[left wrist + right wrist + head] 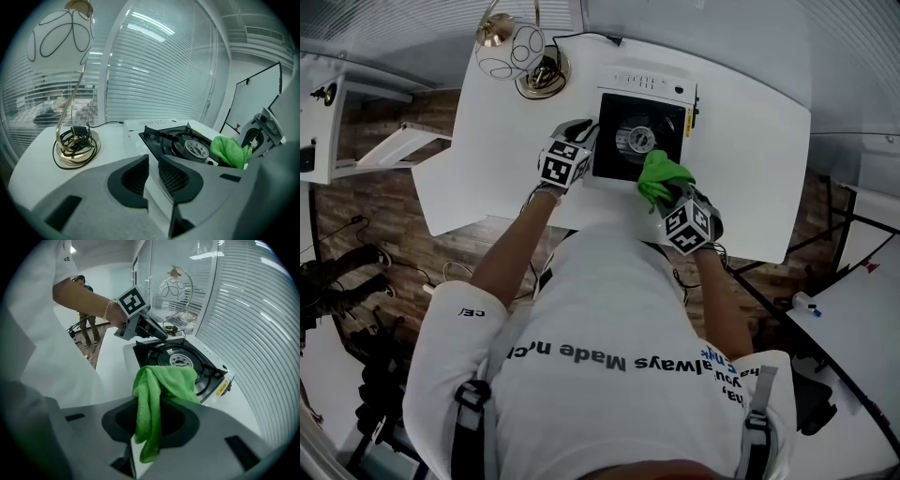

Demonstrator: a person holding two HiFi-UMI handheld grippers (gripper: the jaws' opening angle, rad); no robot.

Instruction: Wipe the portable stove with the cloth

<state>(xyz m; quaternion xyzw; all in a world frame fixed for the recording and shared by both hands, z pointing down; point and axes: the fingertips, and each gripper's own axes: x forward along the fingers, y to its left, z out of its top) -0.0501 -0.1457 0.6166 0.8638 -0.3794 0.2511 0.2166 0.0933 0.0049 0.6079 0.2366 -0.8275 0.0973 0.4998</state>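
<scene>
Your right gripper (pixel 673 195), clamped on green cloth (pixel 661 176), holds it over stove (pixel 649 82) at 5 o'clock corner. Left gripper (pixel 589 133) pinches rim at 9 o'clock. Wiping seemingly under way; burner, far side likely left.

Office-like studio room: slatted blinds (pixel 154 70) behind glass, a whiteboard (pixel 255 101), white table (pixel 750 169), wood-plank floor (pixel 366 206).

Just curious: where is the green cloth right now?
In the head view, the cloth is clamped in the right gripper at the portable stove's near right edge, beside its round burner.
</scene>
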